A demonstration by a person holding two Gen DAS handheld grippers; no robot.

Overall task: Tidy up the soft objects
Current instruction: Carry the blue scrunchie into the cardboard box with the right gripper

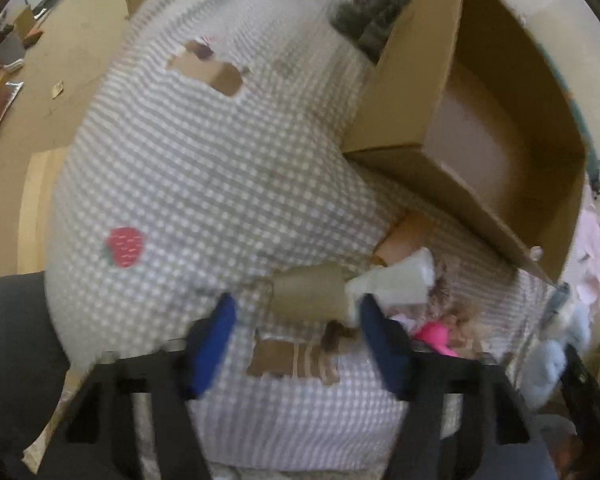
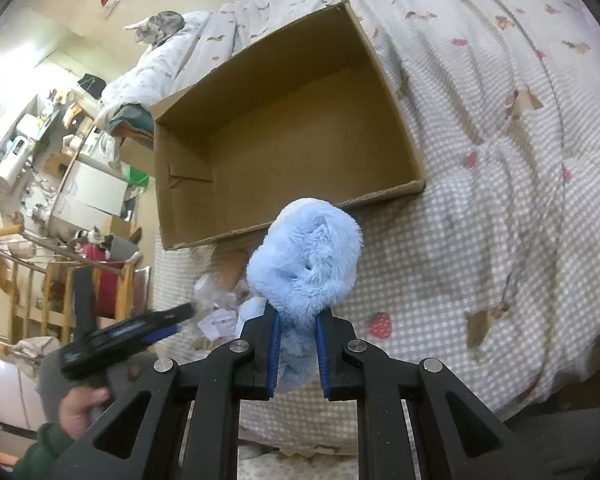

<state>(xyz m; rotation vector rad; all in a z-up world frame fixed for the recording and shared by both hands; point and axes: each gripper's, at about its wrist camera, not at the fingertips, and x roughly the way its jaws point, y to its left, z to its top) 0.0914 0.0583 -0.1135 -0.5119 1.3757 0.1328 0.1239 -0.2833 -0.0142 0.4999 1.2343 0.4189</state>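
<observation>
On the left, the left gripper [image 1: 296, 316] points down at a heap of soft bits on the checked bedspread [image 1: 188, 168], its jaws apart around a cardboard tube [image 1: 308, 292] without pinching it. The right gripper [image 2: 296, 340] is clamped on a fluffy blue plush [image 2: 304, 256], held up before the empty cardboard box [image 2: 300, 128], probably its destination; the box's near wall stands between them.

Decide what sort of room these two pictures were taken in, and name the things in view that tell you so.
Most likely a lived-in bedroom at home: a bed under a checked quilt, a cluttered shelf of household things, and a cat resting on the bedding.
</observation>
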